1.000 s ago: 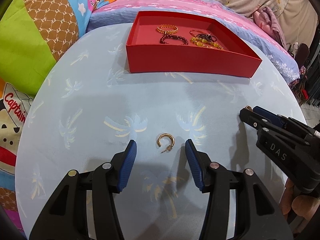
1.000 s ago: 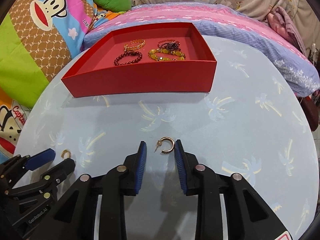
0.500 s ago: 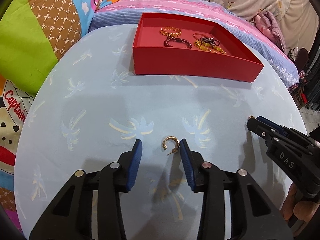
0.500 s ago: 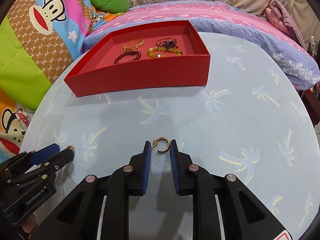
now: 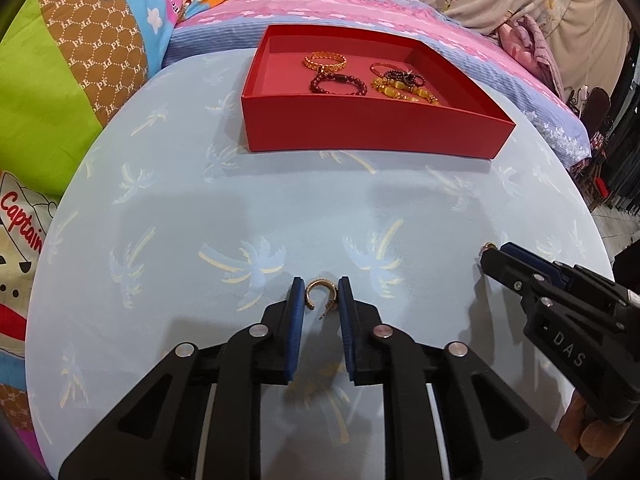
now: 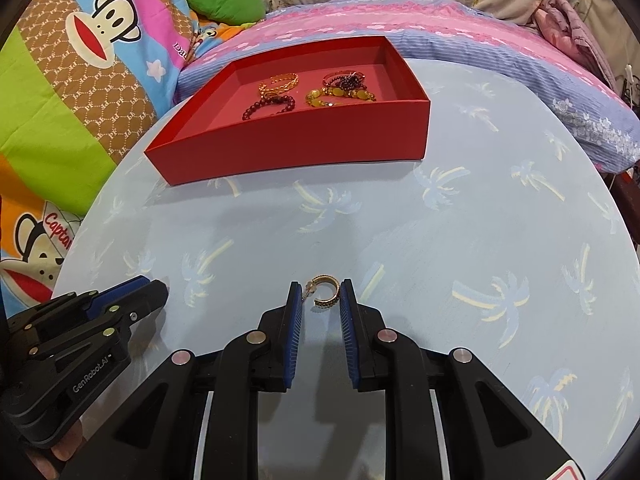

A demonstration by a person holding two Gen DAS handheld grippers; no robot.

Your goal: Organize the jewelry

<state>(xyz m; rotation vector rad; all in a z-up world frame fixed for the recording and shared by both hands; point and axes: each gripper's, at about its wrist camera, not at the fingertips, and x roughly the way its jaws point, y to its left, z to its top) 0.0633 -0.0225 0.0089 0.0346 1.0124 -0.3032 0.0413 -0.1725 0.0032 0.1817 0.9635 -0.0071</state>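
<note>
Two gold hoop earrings lie on a round table with a pale blue palm-print cloth. My left gripper (image 5: 319, 289) has its blue pads closed against both sides of one earring (image 5: 318, 293). My right gripper (image 6: 320, 293) has its pads closed against both sides of the other earring (image 6: 325, 292); that earring also peeks out at the right gripper's tip in the left wrist view (image 5: 489, 246). A red tray (image 5: 360, 128) at the far side of the table holds several bracelets (image 5: 338, 84); the tray also shows in the right wrist view (image 6: 288, 148).
Colourful cushions (image 6: 80, 92) crowd the table's left edge. A pink and blue striped bedspread (image 5: 520, 80) lies behind the tray. Bare cloth (image 6: 360, 232) lies between the tray and both grippers. The table's edge curves off at the right (image 6: 624, 240).
Both grippers have narrowed from wide open until their pads touch the earrings. Both have eased forward so each earring sits between the fingertips.
</note>
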